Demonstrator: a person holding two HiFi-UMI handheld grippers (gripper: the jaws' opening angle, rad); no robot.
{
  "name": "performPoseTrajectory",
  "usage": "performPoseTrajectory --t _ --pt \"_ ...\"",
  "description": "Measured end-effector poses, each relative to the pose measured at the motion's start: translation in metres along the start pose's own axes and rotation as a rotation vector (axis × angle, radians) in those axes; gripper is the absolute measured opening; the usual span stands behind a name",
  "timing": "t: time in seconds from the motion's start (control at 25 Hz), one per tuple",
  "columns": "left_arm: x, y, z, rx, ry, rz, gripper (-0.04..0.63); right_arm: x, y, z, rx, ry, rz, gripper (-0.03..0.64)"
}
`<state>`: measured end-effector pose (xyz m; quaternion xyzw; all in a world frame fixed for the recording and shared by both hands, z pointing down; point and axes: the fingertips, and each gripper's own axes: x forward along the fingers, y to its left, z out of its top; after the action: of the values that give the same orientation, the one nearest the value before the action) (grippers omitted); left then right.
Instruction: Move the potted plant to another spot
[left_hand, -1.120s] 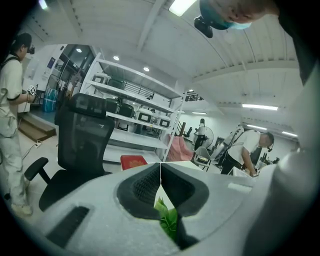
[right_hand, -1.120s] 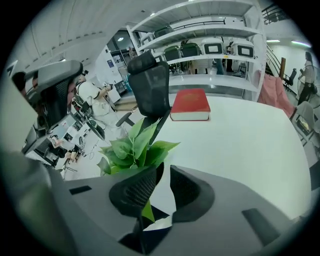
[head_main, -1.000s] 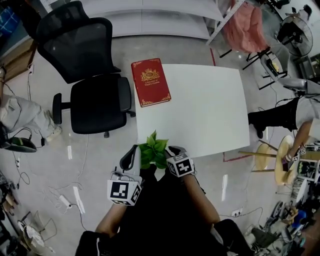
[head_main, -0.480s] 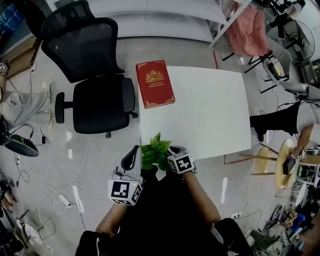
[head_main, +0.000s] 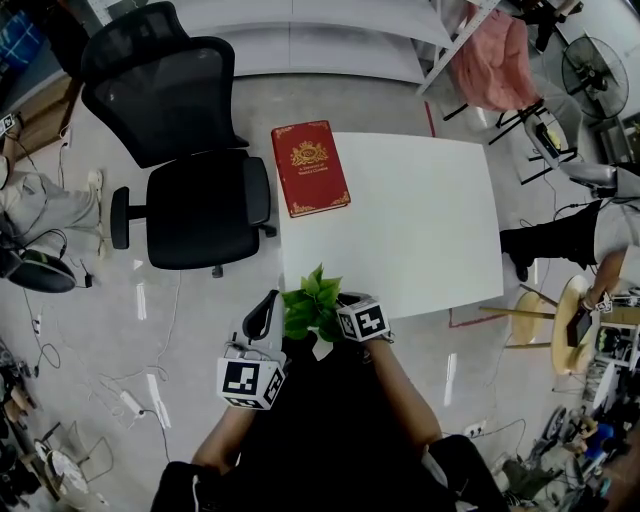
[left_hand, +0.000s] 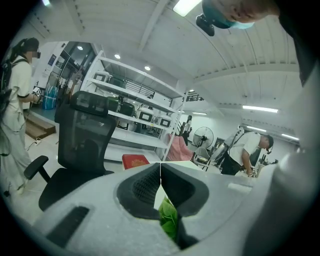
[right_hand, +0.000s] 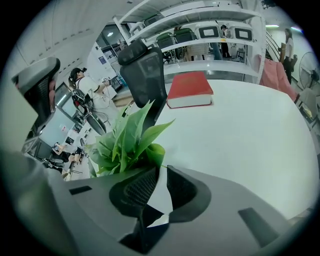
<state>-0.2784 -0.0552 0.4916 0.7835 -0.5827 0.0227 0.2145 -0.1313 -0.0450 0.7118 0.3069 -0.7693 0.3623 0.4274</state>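
Shared lab or workshop-style office. Ahead of the left gripper (left_hand: 160, 169), tall white metal shelving (left_hand: 131, 91) loaded with boxy appliances (left_hand: 147, 116), a black mesh swivel chair (left_hand: 80, 145), other people (left_hand: 245, 150) busy nearby. Off to its left, loose cables (head_main: 128, 400) strewn over grey floor (head_main: 200, 300).

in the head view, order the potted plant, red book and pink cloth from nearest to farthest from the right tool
1. potted plant: at the near edge of the table, gripped by the right tool.
2. red book: on the far left corner.
3. pink cloth: beyond the far edge, upper right.
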Motion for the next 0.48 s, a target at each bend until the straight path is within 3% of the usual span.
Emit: performPoseTrajectory --t 0.48 --pt "-0.0003 0.005 0.0036 0.0 -0.005 0.007 0.018 -0.0006 0.0025 0.0002 0.081 -0.012 0.014 0.029"
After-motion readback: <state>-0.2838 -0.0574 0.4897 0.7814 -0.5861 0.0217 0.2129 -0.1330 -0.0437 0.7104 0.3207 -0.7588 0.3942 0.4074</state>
